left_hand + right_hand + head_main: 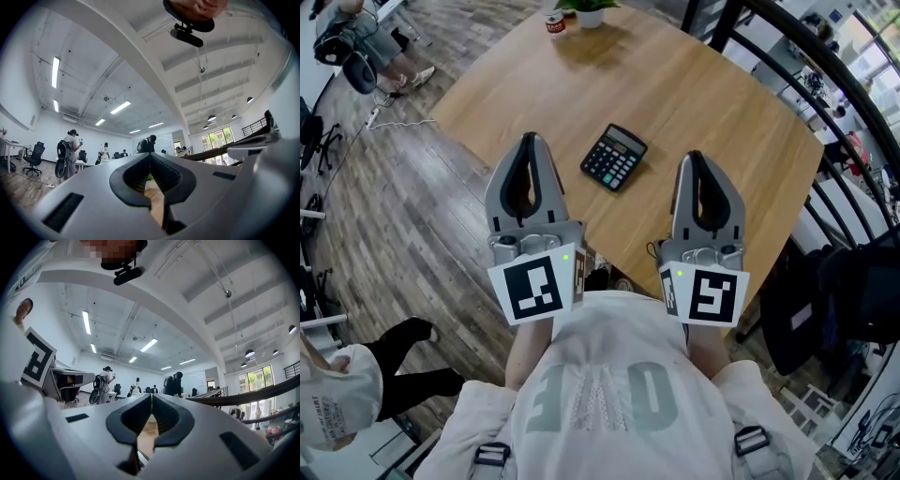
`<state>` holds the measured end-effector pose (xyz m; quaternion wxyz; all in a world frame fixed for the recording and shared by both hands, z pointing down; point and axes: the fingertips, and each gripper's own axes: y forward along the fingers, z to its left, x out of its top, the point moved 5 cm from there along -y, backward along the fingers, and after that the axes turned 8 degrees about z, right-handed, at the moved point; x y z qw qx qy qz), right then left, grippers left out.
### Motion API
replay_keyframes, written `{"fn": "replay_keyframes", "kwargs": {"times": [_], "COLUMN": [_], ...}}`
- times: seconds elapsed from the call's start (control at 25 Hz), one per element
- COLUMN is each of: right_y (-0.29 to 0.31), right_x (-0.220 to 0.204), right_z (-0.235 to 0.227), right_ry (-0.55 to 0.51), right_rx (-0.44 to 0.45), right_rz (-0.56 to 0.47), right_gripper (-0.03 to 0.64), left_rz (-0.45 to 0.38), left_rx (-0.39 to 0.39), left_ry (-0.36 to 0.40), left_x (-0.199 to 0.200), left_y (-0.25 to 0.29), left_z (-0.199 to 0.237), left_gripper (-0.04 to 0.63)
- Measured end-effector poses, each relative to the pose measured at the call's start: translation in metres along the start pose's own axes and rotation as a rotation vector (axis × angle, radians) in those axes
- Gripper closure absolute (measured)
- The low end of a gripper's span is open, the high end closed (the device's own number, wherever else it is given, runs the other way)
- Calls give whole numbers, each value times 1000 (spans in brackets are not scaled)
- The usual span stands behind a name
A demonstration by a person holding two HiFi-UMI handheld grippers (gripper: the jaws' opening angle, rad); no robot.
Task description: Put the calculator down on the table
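A black calculator (614, 157) lies flat on the wooden table (694, 84), a little inside its near corner, keys up. My left gripper (528, 141) hovers to the left of it, tips together and nothing held. My right gripper (696, 157) hovers to its right, also shut and empty. Neither gripper touches the calculator. In the left gripper view the closed left gripper (150, 154) points slightly upward across the room, with a strip of tabletop showing through the gap behind the tips. The right gripper view shows the right gripper (151, 395) in the same pose.
A potted plant (590, 11) and a small red can (554, 22) stand at the table's far edge. A black railing (825, 66) runs along the right, with a dark bag (825, 300) below it. A person (337, 394) stands at the lower left. Several people stand far across the room (70, 145).
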<state>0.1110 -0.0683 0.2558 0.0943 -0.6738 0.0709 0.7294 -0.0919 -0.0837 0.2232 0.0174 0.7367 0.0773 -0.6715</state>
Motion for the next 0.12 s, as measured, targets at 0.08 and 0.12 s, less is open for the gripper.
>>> {"fn": "replay_keyframes", "kwargs": {"times": [0.08,0.12], "right_y": [3,4], "right_x": [-1,-2], "right_z": [0,1], "right_ry": [-2,-4], "right_rx": [3,4], "right_rz": [4,6], "right_gripper": [589,589], "left_rz": [0,1], "left_rx": [-1,-2], "left_ry": [-2,-3], "left_x": [-2,-3], "left_y": [3,4], "left_z": [0,0], "left_gripper": [584,584]}}
